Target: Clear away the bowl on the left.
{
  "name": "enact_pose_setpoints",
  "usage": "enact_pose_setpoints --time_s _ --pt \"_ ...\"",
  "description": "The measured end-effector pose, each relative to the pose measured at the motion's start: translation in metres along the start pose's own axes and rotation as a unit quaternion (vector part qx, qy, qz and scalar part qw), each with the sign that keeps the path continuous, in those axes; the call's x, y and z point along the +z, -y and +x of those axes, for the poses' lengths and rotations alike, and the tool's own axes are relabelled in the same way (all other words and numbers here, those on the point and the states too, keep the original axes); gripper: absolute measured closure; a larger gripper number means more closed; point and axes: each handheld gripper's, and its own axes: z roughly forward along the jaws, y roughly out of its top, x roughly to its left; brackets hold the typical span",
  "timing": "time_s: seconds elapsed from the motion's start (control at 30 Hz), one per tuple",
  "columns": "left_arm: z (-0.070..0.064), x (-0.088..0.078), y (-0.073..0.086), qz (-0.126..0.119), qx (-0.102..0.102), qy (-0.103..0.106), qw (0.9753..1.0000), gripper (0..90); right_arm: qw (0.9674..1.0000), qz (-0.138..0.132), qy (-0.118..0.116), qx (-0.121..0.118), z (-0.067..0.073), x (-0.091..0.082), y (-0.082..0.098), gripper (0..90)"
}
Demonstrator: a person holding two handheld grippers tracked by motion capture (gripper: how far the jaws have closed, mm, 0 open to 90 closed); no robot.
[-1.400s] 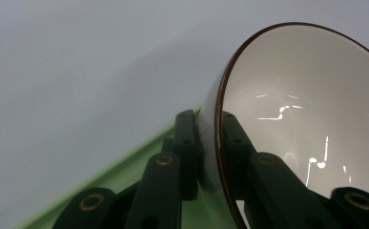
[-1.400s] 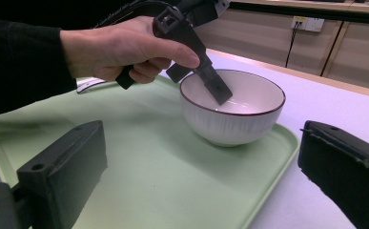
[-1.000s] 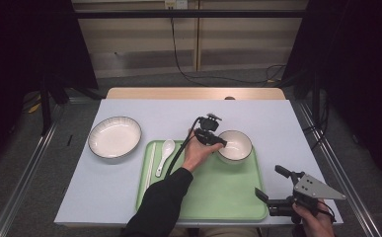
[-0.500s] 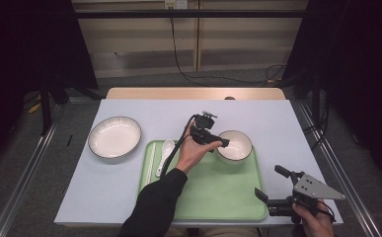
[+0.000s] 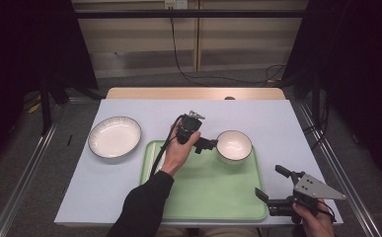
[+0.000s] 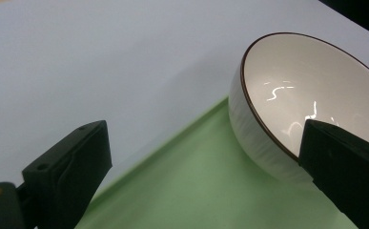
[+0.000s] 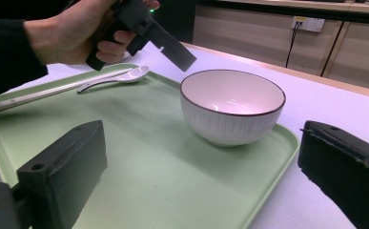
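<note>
The bowl (image 5: 234, 146) sits in the far right corner of the green tray (image 5: 213, 192) on the table (image 5: 129, 106). The left tool (image 5: 206, 144) hangs just beside its rim, its jaws having just spread wide, with nothing between them. The right tool (image 5: 270, 190) waits near the tray's near right corner, jaws spread and empty.

A pale lavender-white tabletop (image 5: 287, 123) is set on a grey floor (image 5: 25, 163), with a wooden strip (image 5: 193, 93) seen along its far edge. Beyond it a beige panelled wall (image 5: 228, 44) is crossed by a dark horizontal bar (image 5: 188, 14); a white socket (image 5: 174, 4) is mounted high, and a black cable (image 5: 178, 54) is hung from it. Black curtains (image 5: 25, 44) are hung on both sides. Metal rails (image 5: 28, 163) are laid along the floor.
</note>
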Motion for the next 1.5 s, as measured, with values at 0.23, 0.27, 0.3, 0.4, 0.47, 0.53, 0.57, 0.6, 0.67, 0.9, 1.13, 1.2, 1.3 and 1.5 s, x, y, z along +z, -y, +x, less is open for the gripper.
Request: enact_pose_setpoints --time_s 0.23,0.27,0.3,0.4,0.47,0.53,0.57,0.6,0.67,0.9,1.13,1.2,1.3,1.5 --pt "0.006 -0.014 0.018 -0.028 -0.012 -0.025 0.9992 3.3 1.0 0.002 -0.001 0.0 0.0 0.0 0.0 1.9" --pt "0.007 -0.016 0.019 -0.031 -0.019 -0.025 0.999 3.3 1.0 0.002 0.001 0.0 0.0 0.0 0.0 1.9" --pt "0.007 -0.019 0.02 -0.036 -0.017 -0.025 0.9989 3.4 1.0 0.002 0.002 0.0 0.0 0.0 0.0 1.9" --pt "0.007 -0.027 0.021 -0.046 -0.014 -0.03 0.9984 3.4 1.0 0.002 0.003 0.0 0.0 0.0 0.0 1.9" --pt "0.008 -0.033 0.024 -0.047 -0.01 -0.034 0.9983 3.3 1.0 0.002 0.001 0.003 0.001 0.0 0.0 1.9" --pt "0.01 -0.041 0.028 -0.046 0.001 -0.044 0.998 3.3 1.0 0.003 0.001 0.001 0.001 0.0 0.0 1.9" --pt "0.012 -0.044 0.03 -0.049 0.0 -0.042 0.9979 3.2 1.0 0.002 0.001 -0.002 0.0 0.0 0.0 1.9" --pt "0.013 -0.046 0.032 -0.052 -0.001 -0.043 0.9977 3.2 1.0 0.002 0.001 -0.002 0.0 0.0 0.0 1.9" --pt "0.016 -0.052 0.036 -0.047 0.002 -0.049 0.9977 3.2 1.0 0.002 0.001 -0.002 0.0 0.0 0.0 1.9" --pt "0.025 -0.075 0.051 -0.069 -0.003 -0.067 0.9954 3.2 1.0 0.002 0.001 -0.002 0.001 0.001 -0.001 1.9" --pt "0.033 -0.099 0.066 -0.078 0.004 -0.099 0.992 3.0 1.0 0.003 0.004 -0.001 0.001 0.001 -0.001 1.9" --pt "0.036 -0.105 0.07 -0.084 -0.001 -0.102 0.9912 2.7 1.0 0.003 0.004 0.0 0.001 0.001 -0.001 1.9" --pt "0.041 -0.116 0.077 -0.093 -0.009 -0.11 0.9895 2.3 1.0 0.002 0.006 0.007 0.0 0.002 -0.001 1.9" --pt "0.052 -0.136 0.088 -0.113 -0.02 -0.127 0.9852 2.5 0.9999 0.004 0.009 0.005 0.0 0.003 -0.001 1.9"
